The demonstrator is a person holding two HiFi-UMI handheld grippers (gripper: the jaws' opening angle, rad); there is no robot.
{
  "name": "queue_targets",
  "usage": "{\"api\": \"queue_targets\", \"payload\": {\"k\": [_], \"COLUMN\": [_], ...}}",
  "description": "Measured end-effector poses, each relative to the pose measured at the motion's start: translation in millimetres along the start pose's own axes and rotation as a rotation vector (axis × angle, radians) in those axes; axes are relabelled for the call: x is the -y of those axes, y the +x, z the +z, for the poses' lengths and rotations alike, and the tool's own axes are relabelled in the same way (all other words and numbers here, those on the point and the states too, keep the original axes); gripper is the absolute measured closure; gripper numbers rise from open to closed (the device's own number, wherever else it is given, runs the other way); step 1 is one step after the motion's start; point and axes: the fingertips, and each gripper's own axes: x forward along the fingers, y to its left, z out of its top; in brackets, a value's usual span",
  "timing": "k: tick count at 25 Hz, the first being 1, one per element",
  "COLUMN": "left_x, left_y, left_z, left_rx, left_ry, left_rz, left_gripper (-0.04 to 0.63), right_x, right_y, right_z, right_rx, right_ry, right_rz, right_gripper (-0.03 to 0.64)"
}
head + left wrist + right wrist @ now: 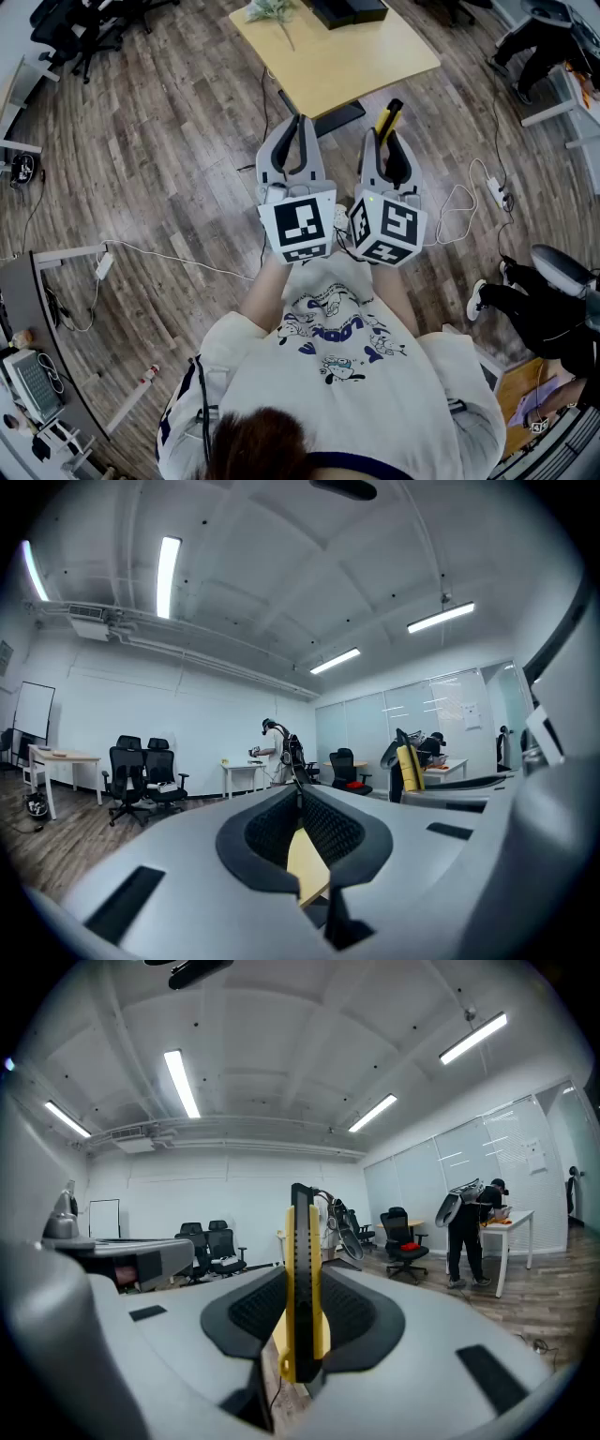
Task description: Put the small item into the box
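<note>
I hold both grippers level in front of my chest, over the wooden floor. My right gripper [392, 133] is shut on a slim yellow and black item [388, 118], which stands on edge between the pads [302, 1241] and sticks out past the jaw tips. The left gripper [301, 122] is shut, with nothing between its jaws [299, 794]. In the left gripper view the item [409, 769] shows to the right. A black box [349, 9] sits on the far part of a light wooden table [366, 56] ahead of both grippers.
A green sprig [272, 11] lies on the table's far left corner. White cables [459, 202] trail on the floor to the right, near a seated person's legs [516, 300]. Office chairs [84, 28] stand at the far left. A desk edge [28, 319] runs along the left.
</note>
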Motion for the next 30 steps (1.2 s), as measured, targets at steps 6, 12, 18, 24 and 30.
{"api": "queue_targets", "payload": {"k": [6, 12, 18, 24, 30], "left_x": [-1, 0, 6, 11, 15], "left_y": [4, 8, 30, 69, 110], "left_z": [0, -3, -6, -8, 2], "left_rx": [0.000, -0.005, -0.018, -0.029, -0.011], "left_ry": [-0.006, -0.006, -0.001, 0.001, -0.002], "left_rz": [-0.002, -0.004, 0.004, 0.022, 0.070], "left_gripper": [0.572, 0.572, 0.572, 0.572, 0.572], "right_x": [-3, 0, 16, 32, 50], "right_y": [3, 7, 28, 65, 111], "right_z": [0, -3, -2, -2, 13], "right_rx": [-0.001, -0.001, -0.009, -0.028, -0.026], "right_ry": [-0.002, 0.018, 0.034, 0.040, 0.034], "right_rz": [0.008, 0.001, -0.001, 0.026, 0.076], "right_gripper": [0.492, 0.492, 0.492, 0.492, 0.492]}}
